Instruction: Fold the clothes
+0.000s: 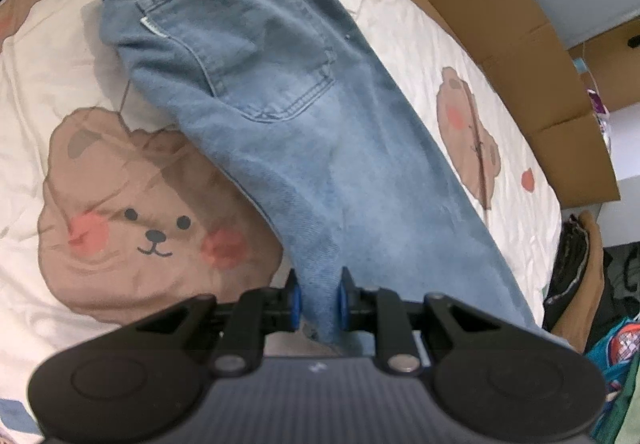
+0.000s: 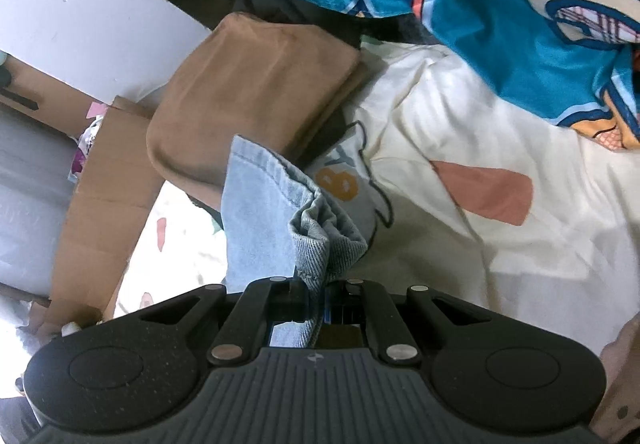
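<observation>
The left claw (image 1: 319,298) was closed on a fold of the light blue jeans (image 1: 280,104) — the denim sat pinched between its two blue pads (image 1: 295,300). From there the jeans stretched away across the bed, with a back pocket (image 1: 248,44) facing up and the waistband at the far end. Under them lay a cream quilt (image 1: 400,24) printed with brown bears; one big bear face (image 1: 156,232) was just left of the denim. A cardboard box (image 1: 520,56) stood along the bed's right side — beyond the quilt's right edge some dark and teal clothes (image 1: 616,348) lay in a heap.
</observation>
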